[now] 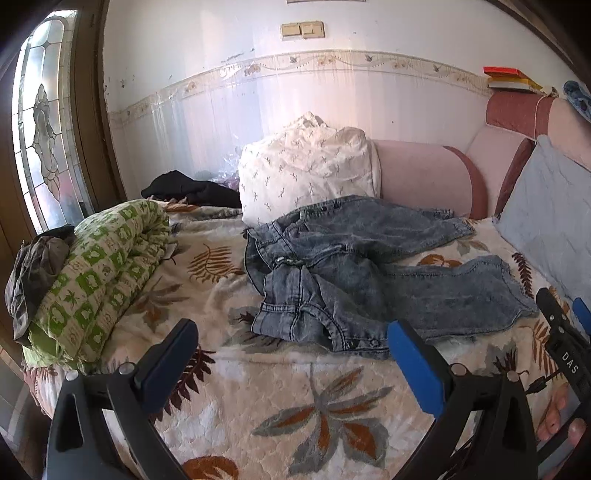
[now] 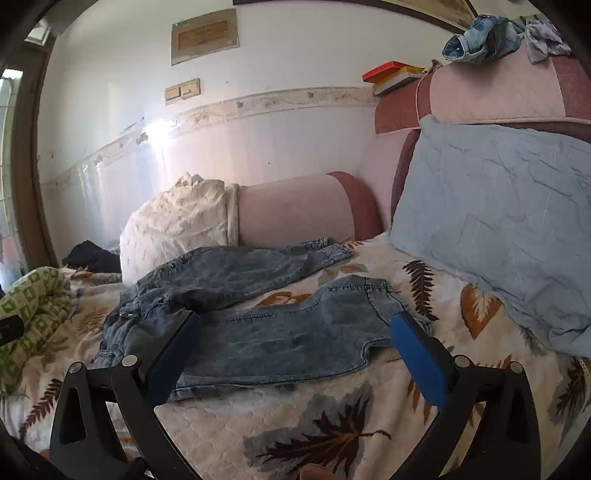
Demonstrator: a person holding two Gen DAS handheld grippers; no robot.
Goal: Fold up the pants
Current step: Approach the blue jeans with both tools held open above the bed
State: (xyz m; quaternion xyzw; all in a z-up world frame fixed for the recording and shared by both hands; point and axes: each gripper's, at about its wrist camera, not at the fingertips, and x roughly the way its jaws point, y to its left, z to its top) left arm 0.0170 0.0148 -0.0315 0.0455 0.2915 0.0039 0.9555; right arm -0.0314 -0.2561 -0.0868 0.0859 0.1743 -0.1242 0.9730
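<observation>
Faded blue denim pants (image 1: 369, 269) lie rumpled mid-bed, unfolded. Left gripper (image 1: 291, 354) and right gripper (image 2: 295, 339) hover, jaws spread, empty. Next, probably: grasp waistband and hem.

A white wall (image 1: 295, 96) runs behind the bed (image 1: 295, 406), with a floral border strip (image 1: 332, 61) across it and beige switches (image 1: 303, 30) above; sunlight glares on its lower half; at left a leaded glass window (image 1: 40, 122) sits in a dark wooden frame; a pink and maroon padded headboard (image 2: 498, 96) stands at right; the bed wears a leaf-patterned cover.
</observation>
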